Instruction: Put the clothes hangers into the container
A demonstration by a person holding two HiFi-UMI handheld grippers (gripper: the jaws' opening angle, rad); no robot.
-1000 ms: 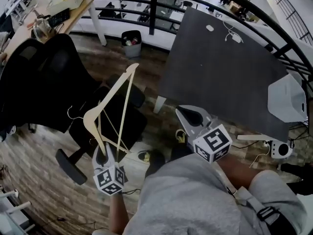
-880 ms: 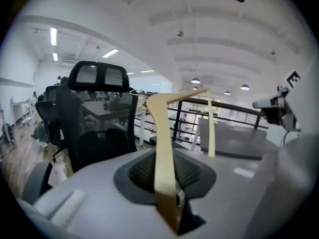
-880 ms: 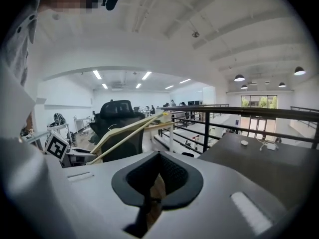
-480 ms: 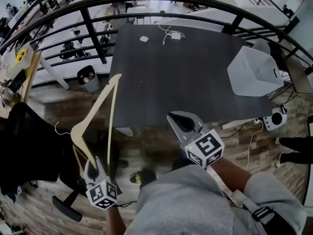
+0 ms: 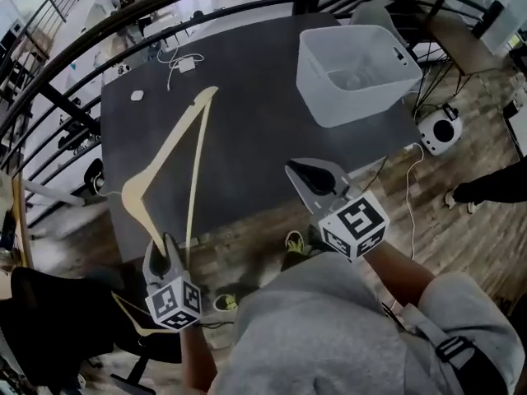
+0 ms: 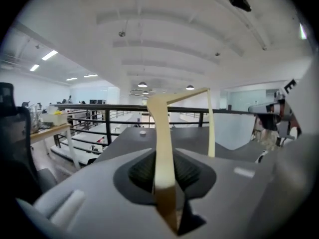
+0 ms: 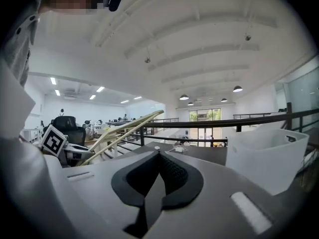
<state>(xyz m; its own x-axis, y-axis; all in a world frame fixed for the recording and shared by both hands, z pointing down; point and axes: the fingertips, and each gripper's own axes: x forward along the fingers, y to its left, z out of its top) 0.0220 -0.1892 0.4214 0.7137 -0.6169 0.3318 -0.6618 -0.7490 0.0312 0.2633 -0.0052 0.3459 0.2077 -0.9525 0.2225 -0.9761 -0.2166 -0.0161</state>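
Wooden hanger (image 5: 169, 141) clamped in left claw (image 5: 162, 257) above dark table (image 5: 247, 138) — right claw (image 5: 317, 177) closed, empty — white container (image 5: 362, 97) on table

Bright even indoor light, ceiling strip lights (image 6: 49, 55) at 10 o'clock, heavy fisheye bending, dark vignetted edges, left gripper (image 6: 167, 178) softly blurred.

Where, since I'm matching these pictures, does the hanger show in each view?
Head view: hanger left of centre, over the table.
Left gripper view: hanger at centre, pinched between the jaws.
Right gripper view: hanger left of centre, slanting.
Shared landmark: the dark table, in all three.
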